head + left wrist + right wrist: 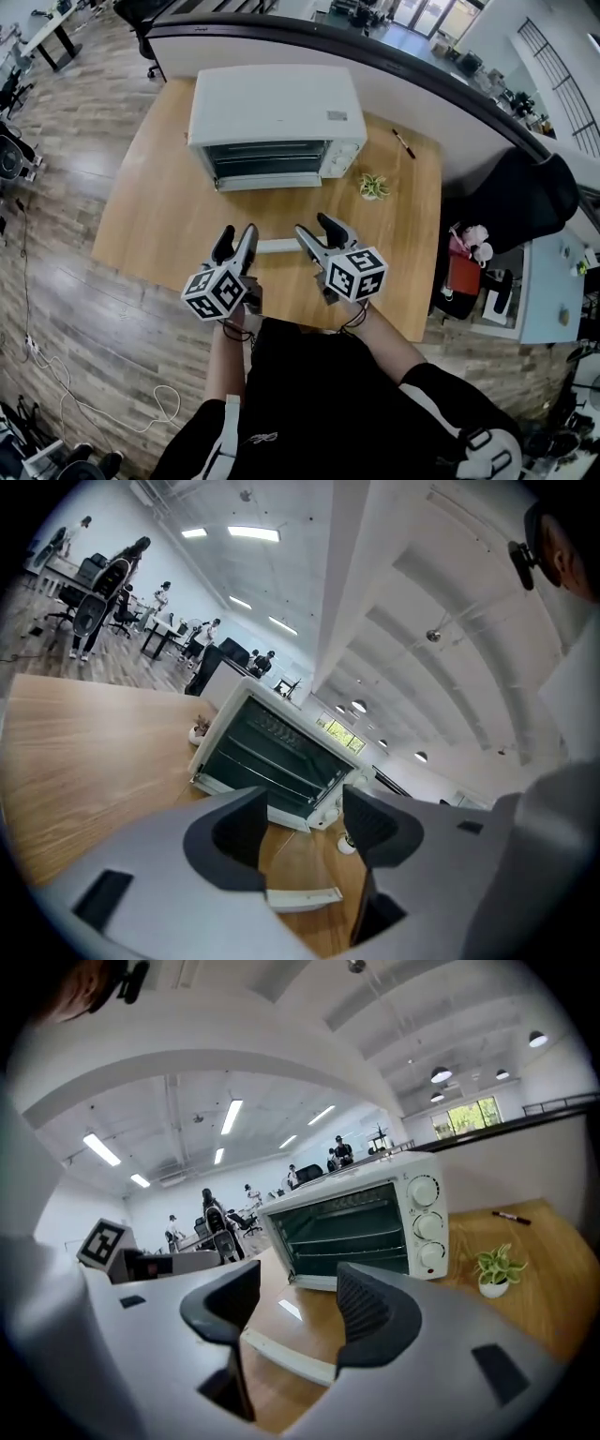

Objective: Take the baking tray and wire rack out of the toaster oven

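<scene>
before the toaster oven [277,127] (door open) | left gripper [237,234] fingers apart, empty | right gripper [315,227] same

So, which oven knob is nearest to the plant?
The bottom knob of the three; the other two sit above it, farther from the plant.

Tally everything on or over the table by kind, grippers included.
toaster oven: 1
plant: 1
pen: 1
white bar: 1
grippers: 2, the left gripper and the right gripper
total: 6
</scene>
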Action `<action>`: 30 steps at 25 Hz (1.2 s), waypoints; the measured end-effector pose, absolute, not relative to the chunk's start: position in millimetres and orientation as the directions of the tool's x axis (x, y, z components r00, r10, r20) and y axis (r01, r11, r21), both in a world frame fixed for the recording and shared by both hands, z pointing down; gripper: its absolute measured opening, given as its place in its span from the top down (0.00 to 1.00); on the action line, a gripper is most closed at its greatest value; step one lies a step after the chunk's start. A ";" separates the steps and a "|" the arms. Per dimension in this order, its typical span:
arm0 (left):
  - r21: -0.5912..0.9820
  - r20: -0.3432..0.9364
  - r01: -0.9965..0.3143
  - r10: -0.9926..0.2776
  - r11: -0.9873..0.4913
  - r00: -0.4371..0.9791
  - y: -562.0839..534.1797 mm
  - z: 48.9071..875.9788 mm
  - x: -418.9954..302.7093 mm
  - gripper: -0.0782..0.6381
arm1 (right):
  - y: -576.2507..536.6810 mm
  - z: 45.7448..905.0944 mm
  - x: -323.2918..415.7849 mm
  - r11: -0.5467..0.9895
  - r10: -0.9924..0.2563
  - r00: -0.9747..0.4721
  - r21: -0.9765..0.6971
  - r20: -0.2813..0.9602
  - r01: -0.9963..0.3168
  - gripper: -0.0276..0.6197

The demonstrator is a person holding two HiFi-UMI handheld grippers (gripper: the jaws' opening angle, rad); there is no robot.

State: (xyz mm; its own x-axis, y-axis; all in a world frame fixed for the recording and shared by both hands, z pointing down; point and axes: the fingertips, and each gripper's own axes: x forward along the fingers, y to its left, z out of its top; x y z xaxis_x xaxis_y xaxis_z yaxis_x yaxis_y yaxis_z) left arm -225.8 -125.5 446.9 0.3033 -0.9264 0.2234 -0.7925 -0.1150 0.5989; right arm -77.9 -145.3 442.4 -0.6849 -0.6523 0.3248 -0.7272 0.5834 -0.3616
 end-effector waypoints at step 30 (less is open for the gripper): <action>0.853 0.248 -0.523 -0.887 0.009 0.389 -340.1 539.8 -272.2 0.54 | -352.4 543.5 -102.7 0.037 -0.806 -0.482 -0.783 0.343 -0.621 0.51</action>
